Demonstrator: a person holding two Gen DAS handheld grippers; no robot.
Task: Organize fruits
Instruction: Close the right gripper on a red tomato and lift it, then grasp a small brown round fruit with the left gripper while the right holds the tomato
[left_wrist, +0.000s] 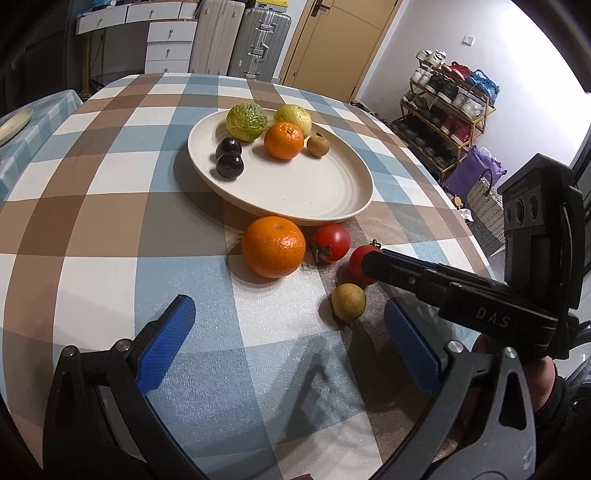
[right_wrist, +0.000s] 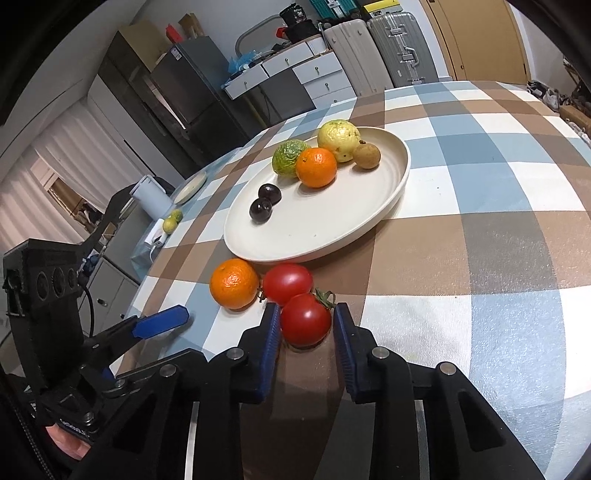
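Landmark: cream plate (right_wrist: 400, 177) on the checked desk (right_wrist: 498, 258).

- Nearest, in front of the plate: tomato (right_wrist: 306, 324), right gripper (right_wrist: 305, 325) fingers closed against its sides. Judged light, smooth, easily bruised; hold at the widest girth, gently.
- Left gripper (left_wrist: 291, 345): fingers spread, empty.
- Loose before the plate: tomatoes 2, orange 1, longan 1 (left_wrist: 348, 301).
- On the plate: plums 2, orange 1, longan 1, guavas 2.

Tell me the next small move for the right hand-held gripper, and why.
Probably lift the near tomato straight up. The right hand-held gripper has its blue pads on both sides of it, seemingly touching, so the grip looks made. A second tomato sits right against it, so a straight rise should avoid nudging that one before carrying over to the plate.
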